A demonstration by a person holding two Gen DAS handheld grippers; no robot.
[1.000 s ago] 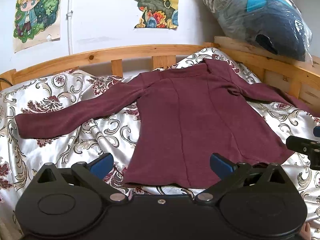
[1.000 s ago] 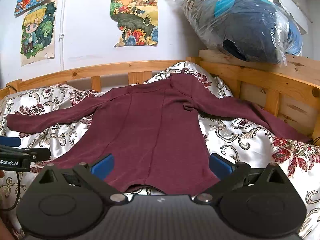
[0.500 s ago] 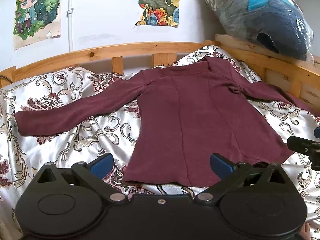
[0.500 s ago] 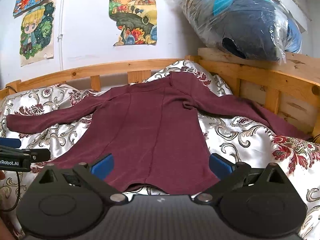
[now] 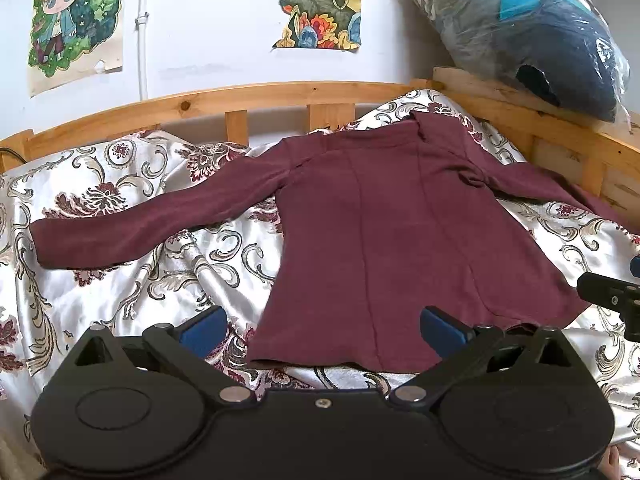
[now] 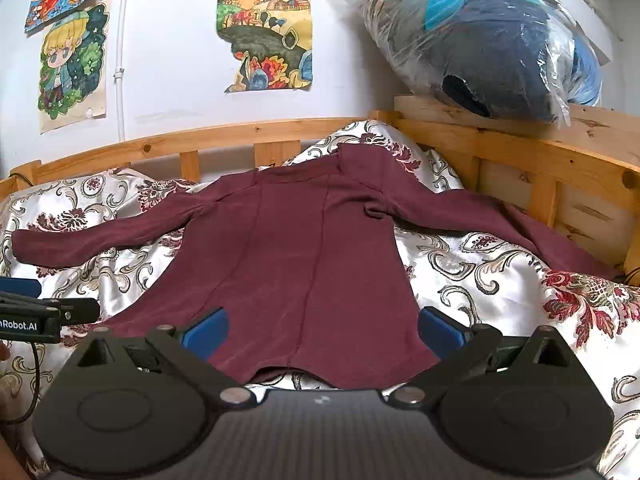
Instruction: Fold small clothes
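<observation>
A maroon long-sleeved top (image 5: 400,232) (image 6: 304,256) lies flat on the patterned bedspread (image 5: 120,280), hem toward me and both sleeves spread out. My left gripper (image 5: 324,326) hovers open just above the hem's left part, holding nothing. Over the hem's middle my right gripper (image 6: 322,328) stands open too, with nothing between its blue pads. Each gripper shows at the edge of the other's view: the right one (image 5: 612,292) beside the hem's right corner, the left one (image 6: 44,312) beside its left corner.
A wooden bed rail (image 5: 280,96) (image 6: 520,152) runs along the back and right side. A plastic-wrapped dark bundle (image 6: 480,44) sits on the right rail. Posters (image 5: 76,20) hang on the white wall. A black cable (image 6: 32,380) hangs at the lower left.
The left gripper's view has dropped slightly, so the top sits a little higher in frame. The right gripper has barely moved. Both stay open.
</observation>
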